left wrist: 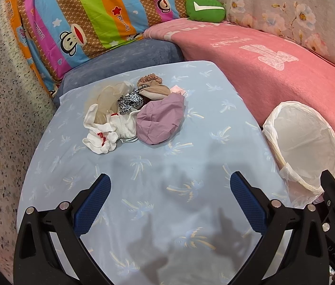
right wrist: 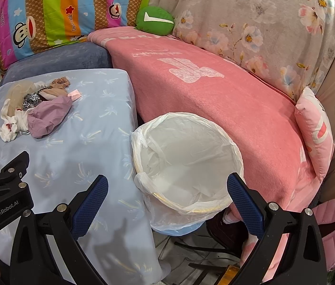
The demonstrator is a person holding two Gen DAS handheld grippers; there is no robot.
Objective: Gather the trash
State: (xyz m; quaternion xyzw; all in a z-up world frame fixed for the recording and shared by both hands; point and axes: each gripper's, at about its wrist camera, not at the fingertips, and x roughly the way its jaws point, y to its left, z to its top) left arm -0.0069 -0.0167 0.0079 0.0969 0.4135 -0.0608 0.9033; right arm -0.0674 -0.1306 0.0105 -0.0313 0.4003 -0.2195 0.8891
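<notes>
While both grippers, left gripper and right gripper, hang released and empty, collection appears unstarted; next, seize from the fabric heap for the lined bin.

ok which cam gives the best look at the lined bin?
Right wrist. The lined bin sits near centre there, whole rim and bag interior visible, between the right gripper fingers. Left wrist shows the bin at the right edge, its lower rim partly hidden by the other gripper.
</notes>
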